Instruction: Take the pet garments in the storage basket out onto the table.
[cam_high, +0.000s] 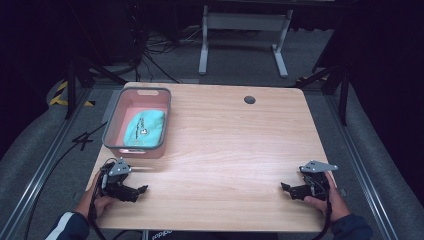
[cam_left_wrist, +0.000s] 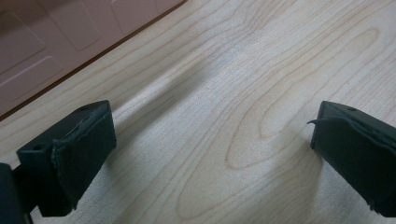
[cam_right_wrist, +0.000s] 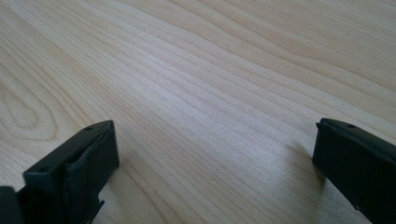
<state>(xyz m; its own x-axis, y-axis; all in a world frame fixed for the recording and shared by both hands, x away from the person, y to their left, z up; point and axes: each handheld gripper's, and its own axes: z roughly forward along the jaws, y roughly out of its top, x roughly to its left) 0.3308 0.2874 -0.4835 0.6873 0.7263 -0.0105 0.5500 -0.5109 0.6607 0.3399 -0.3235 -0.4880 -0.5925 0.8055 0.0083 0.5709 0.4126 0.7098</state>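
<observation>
**Both grippers waiting open at the near edge, cloth lying in the bin**

A pale wooden table (cam_high: 225, 150) is standing in a dark room, with grey carpet, loose cables and the white legs of a stand showing at twelve o'clock beyond it. A small dark round hole (cam_high: 249, 99) is sitting near the far edge of the tabletop.

The left gripper (cam_high: 142, 189) is resting at about seven o'clock, its jaws standing wide over bare wood with nothing between them; the left gripper view is showing the wood grain and the pink wall of the bin at its upper left. The right gripper (cam_high: 284, 187) is sitting at about four o'clock, jaws equally wide and empty. A hand is holding each one.

The pink bin (cam_high: 116, 141), grey-rimmed, is standing at ten o'clock, just beyond the left gripper. Inside it a turquoise cloth (cam_high: 145, 127) is lying crumpled; it appears to carry a small label, though that is too small to read.

The work in hand looks like fetching that cloth. Done well, the left gripper would be rising over the near rim, coming down onto a raised fold rather than the flat floor, and closing fully before lifting, while the right one is staying clear.
</observation>
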